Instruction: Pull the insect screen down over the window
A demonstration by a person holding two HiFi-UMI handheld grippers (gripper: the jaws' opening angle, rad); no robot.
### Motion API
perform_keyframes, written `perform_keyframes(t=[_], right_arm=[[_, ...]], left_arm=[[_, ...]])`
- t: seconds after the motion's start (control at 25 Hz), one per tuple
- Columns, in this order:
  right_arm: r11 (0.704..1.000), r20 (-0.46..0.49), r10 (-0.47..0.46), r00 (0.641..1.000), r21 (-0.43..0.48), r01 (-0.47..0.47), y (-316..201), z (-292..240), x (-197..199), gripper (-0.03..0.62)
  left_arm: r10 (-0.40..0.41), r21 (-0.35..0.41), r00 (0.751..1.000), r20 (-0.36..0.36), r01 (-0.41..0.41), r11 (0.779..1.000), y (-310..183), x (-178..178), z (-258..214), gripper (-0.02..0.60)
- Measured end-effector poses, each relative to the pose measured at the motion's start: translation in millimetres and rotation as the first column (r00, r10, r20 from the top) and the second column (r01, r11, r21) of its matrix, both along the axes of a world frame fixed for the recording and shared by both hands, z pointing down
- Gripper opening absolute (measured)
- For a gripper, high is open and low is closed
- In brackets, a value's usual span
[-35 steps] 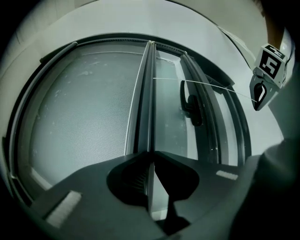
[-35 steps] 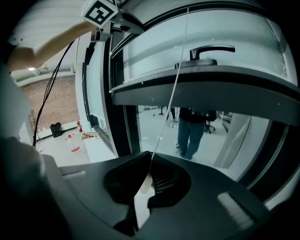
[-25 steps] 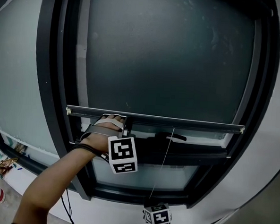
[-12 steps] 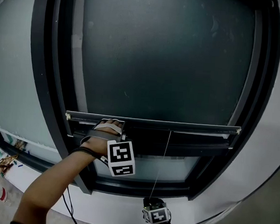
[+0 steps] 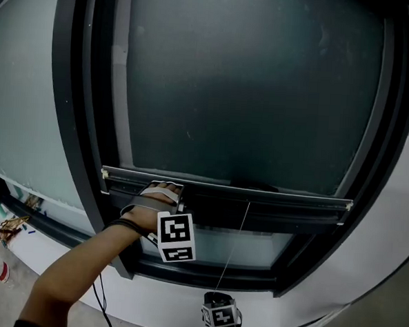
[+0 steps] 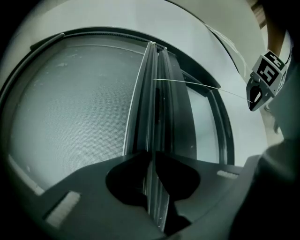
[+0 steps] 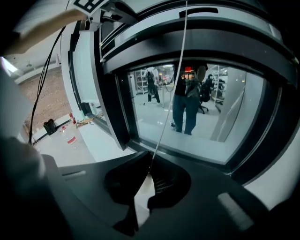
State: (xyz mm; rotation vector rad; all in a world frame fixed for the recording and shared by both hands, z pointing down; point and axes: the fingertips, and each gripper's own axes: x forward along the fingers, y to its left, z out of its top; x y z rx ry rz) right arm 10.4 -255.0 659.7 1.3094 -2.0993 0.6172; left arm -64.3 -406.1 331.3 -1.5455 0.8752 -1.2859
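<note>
Pulling screen (image 5: 250, 93) down, nearly seated: left gripper (image 6: 153, 157) jaws, just closing tighter, clamp the bar (image 6: 151, 112) between them, right gripper (image 7: 149, 174) pinches the cord (image 7: 171, 93); next, drag both evenly onto the rail (image 5: 284, 217) just below.

Screen (image 6: 70, 108): fine woven mesh, matt grey. Bar (image 6: 152, 131): ribbed metal, dull sheen. Cord (image 7: 170, 108): thin white string. Frame (image 5: 69, 116): dark, smooth, matt. Pane (image 7: 211, 122): glossy glass.

Your insect screen (image 5: 250, 93), nearly down.
Bottom rail (image 5: 292, 196) level, low on the window (image 5: 69, 116); pull cord (image 5: 234, 244) taut beneath it.
</note>
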Motion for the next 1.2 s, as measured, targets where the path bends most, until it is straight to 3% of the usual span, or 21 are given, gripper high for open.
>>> perform_keyframes(t=[0.12,0.36,0.44,0.64,0.72,0.76,0.84,0.92,0.96,1.08,1.2], right_arm=[[0.998,-0.018,-0.016,1.000,-0.053,0.015,11,25,-2,0.006],[0.996,-0.080,-0.078,0.994,-0.042,0.074,-6,34,20,0.012],[0.992,-0.093,-0.129,0.987,-0.028,0.127,-3,29,29,0.163],[0.977,-0.165,-0.096,0.982,0.175,0.125,-19,-51,81,0.202],[0.938,-0.239,-0.057,0.969,0.320,0.135,-41,-104,111,0.202],[0.902,-0.297,-0.033,0.954,0.402,0.157,-53,-138,125,0.202],[0.811,-0.456,0.034,0.890,0.533,0.242,-74,-211,147,0.202],[0.739,-0.636,0.110,0.764,0.566,0.365,-92,-264,167,0.202],[0.723,-0.710,0.138,0.690,0.549,0.419,-102,-279,176,0.202],[0.741,-0.845,0.151,0.512,0.440,0.507,-125,-288,205,0.216],[0.779,-0.903,0.114,0.415,0.341,0.527,-137,-280,226,0.233]], left_arm=[[0.001,-0.027,1.000,0.022,-0.001,1.000,0,-1,31,0.067],[-0.002,-0.005,1.000,0.010,0.002,1.000,-12,0,37,0.068],[-0.001,0.001,1.000,0.003,0.001,1.000,-15,0,40,0.069],[0.002,0.010,1.000,0.009,-0.002,1.000,-19,-3,39,0.067],[0.000,0.018,1.000,0.009,0.000,1.000,-22,-3,40,0.067],[-0.003,0.023,1.000,0.008,0.003,1.000,-23,-2,41,0.068],[-0.008,0.029,1.000,0.008,0.008,1.000,-25,1,43,0.069],[-0.010,0.033,1.000,0.010,0.010,0.999,-25,4,43,0.067],[-0.011,0.034,1.000,0.012,0.011,0.999,-25,4,43,0.067],[-0.014,0.034,1.000,0.018,0.013,0.999,-25,6,42,0.067],[-0.012,0.036,1.000,0.013,0.011,0.999,-25,8,41,0.067]])
